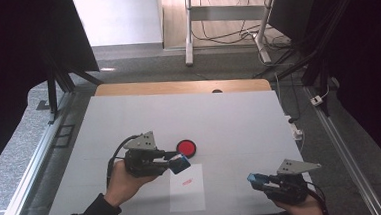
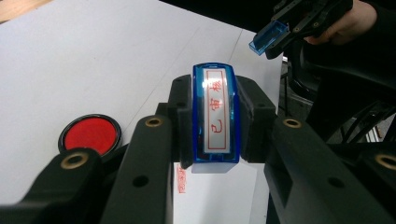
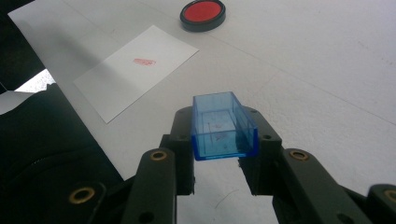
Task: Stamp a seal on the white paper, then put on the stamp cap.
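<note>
While each hand-held gripper clamps blue plastic — left (image 2: 215,126) the oblong stamp (image 2: 216,112), right (image 3: 224,140) its boxy clear cap (image 3: 223,127).

Even overhead light, dark surroundings, soft shadows, mild glare, slight softness throughout

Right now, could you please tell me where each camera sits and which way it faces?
High view: above the person's side, looking forward and down on the table; forearms, both tongs.
Left gripper view: on the left tongs, along jaws clamping the blue stamp; the other hand beyond.
Right gripper view: on the right tongs, along jaws clamping the blue cap.
All share the red ink pad and stamped paper.
</note>
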A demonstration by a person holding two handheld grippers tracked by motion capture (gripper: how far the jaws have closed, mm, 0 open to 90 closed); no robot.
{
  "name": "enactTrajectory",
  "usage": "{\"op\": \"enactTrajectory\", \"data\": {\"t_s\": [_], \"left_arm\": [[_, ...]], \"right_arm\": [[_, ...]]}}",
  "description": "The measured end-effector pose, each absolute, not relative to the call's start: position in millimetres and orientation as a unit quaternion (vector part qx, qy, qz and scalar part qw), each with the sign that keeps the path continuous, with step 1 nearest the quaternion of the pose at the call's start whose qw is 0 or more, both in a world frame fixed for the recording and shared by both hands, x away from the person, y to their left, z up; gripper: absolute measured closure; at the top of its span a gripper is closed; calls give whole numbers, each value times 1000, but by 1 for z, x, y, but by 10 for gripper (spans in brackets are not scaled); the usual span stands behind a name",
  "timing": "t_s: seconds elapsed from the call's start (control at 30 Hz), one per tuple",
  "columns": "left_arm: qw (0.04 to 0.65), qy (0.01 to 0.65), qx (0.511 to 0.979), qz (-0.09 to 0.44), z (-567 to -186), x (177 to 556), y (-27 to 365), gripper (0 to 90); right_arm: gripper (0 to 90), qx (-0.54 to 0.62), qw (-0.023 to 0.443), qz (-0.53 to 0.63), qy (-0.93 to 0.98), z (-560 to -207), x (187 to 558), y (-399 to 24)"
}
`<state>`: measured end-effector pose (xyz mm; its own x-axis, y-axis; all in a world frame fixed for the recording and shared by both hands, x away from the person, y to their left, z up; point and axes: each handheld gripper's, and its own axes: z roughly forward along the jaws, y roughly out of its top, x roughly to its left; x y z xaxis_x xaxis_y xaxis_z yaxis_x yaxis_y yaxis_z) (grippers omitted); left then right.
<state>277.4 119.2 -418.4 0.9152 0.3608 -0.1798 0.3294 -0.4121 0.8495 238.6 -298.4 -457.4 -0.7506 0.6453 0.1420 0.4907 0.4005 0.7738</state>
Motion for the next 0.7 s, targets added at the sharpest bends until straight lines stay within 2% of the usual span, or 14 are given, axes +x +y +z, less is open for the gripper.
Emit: {"op": "enactTrajectory", "data": {"t_s": [0.33,0.7], "left_arm": [[505,204,839,13,-418,278,120,703],[504,197,841,9,-417,279,120,702]], "right_arm": [[684,345,91,439,825,-454,238,-297],[684,291,71,461,835,-447,240,-282]]}}
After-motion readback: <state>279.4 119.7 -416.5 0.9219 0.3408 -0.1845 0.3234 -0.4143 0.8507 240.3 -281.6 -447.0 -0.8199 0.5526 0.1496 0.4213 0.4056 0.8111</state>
